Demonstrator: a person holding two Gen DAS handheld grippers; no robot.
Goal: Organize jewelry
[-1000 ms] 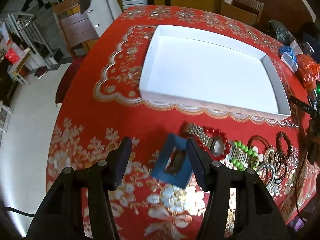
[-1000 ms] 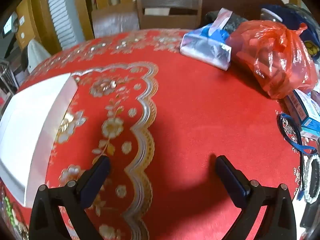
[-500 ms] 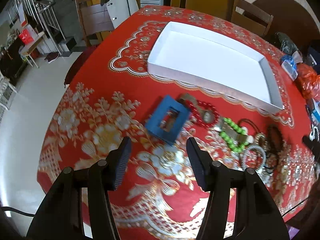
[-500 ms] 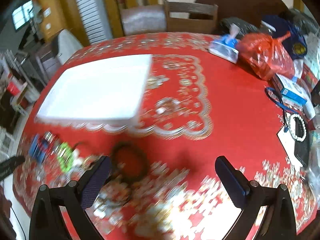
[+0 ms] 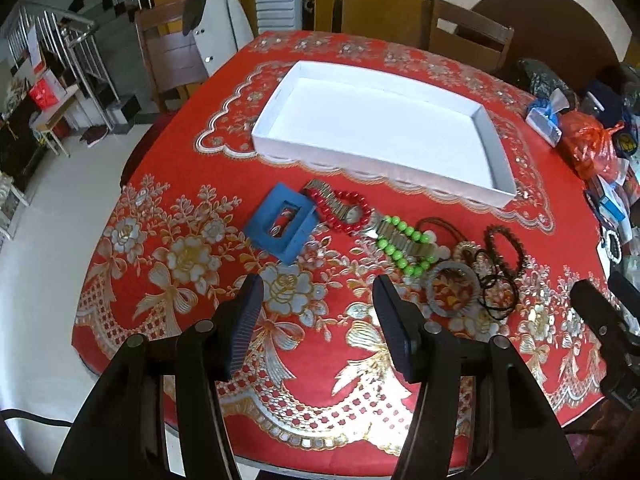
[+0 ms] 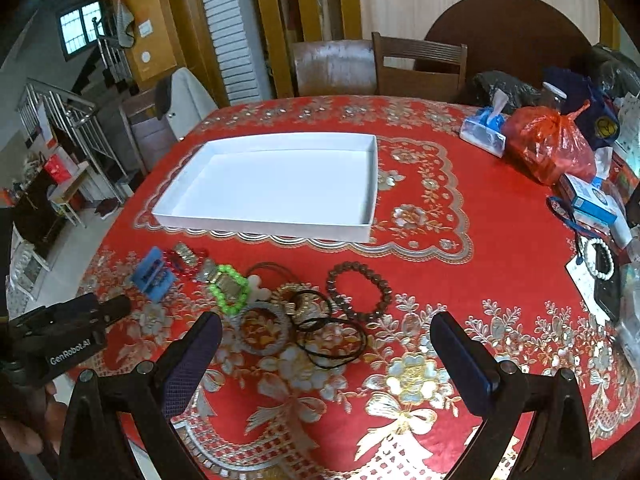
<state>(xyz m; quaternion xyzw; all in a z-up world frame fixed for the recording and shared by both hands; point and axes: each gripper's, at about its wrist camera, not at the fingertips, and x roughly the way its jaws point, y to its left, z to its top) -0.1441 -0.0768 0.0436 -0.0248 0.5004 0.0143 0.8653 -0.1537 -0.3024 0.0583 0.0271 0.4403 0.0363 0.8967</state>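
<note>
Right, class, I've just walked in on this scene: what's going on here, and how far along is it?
A person holds two grippers above a red-clothed table. The left gripper and right gripper are both open and hold nothing. The jewelry, including a red bead bracelet, green bead bracelet and blue box, lies in front of the white tray, which has nothing in it. Sorting hasn't started.

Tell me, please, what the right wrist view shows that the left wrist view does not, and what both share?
Only the right wrist view shows the white bead bracelet whole at the table's right edge, and the right tongs open.

Only the left wrist view shows the left tongs open over the red tablecloth.

Both show the white tray with nothing in it, and in front of it the blue box, red bead bracelet and green bead bracelet.
</note>
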